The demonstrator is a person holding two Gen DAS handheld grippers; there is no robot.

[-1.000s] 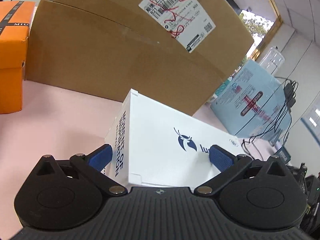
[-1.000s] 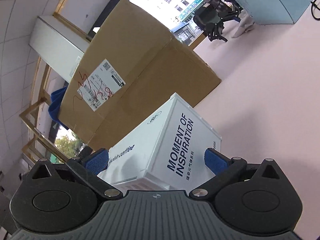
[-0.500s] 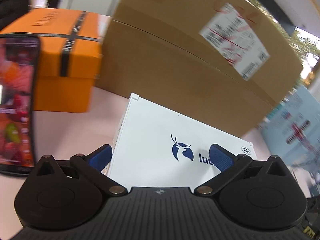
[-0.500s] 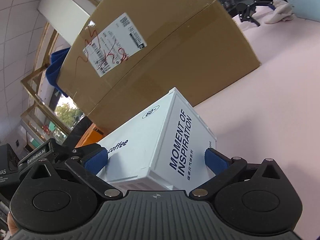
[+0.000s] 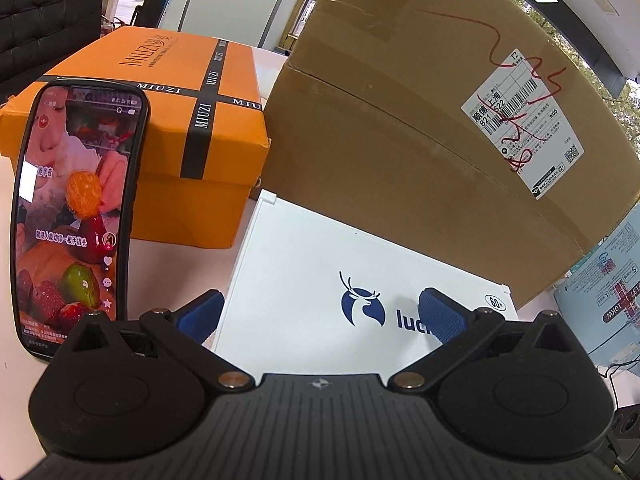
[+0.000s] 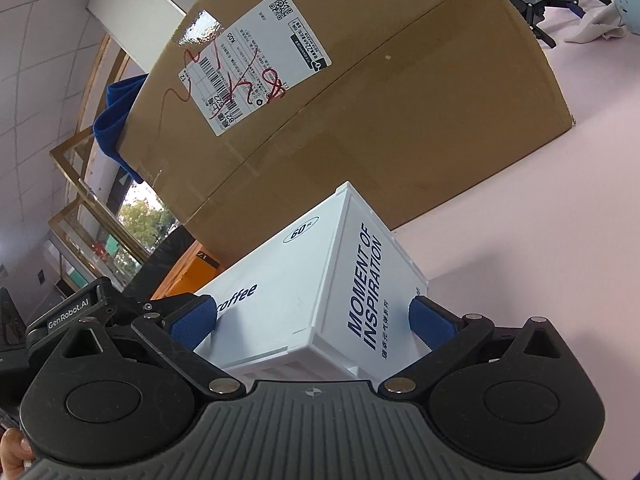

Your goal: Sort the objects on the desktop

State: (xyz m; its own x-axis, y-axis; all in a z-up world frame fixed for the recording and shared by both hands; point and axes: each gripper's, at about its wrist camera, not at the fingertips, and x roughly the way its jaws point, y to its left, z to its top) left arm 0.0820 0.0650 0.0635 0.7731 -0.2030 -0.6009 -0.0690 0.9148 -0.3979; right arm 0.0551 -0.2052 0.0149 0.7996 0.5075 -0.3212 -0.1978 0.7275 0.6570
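Note:
A white coffee box (image 5: 316, 256) with a blue deer logo sits between the blue pads of my left gripper (image 5: 320, 310), which is shut on it. My right gripper (image 6: 312, 318) is shut on the same white coffee box (image 6: 360, 276) from its other end, one pad on the "coffee" face and the other past the "MOMENT OF INSPIRATION" face. The box is close in front of a big brown cardboard carton (image 5: 400, 132). The right wrist view catches the left gripper's black body (image 6: 72, 314) at the left edge. Whether the box rests on the table is hidden.
An orange shoe box (image 5: 160, 120) stands left of the carton. A phone (image 5: 76, 216) with a lit screen stands upright at the near left. A pale blue package (image 5: 608, 300) lies at the right. Pink tabletop (image 6: 540, 220) stretches right of the carton (image 6: 360, 100). A hand (image 6: 12, 452) shows at the bottom left.
Both grippers have carried the white box left along the carton's front. The orange box and then the phone have come into the left view, and the blue package has slid to the edge.

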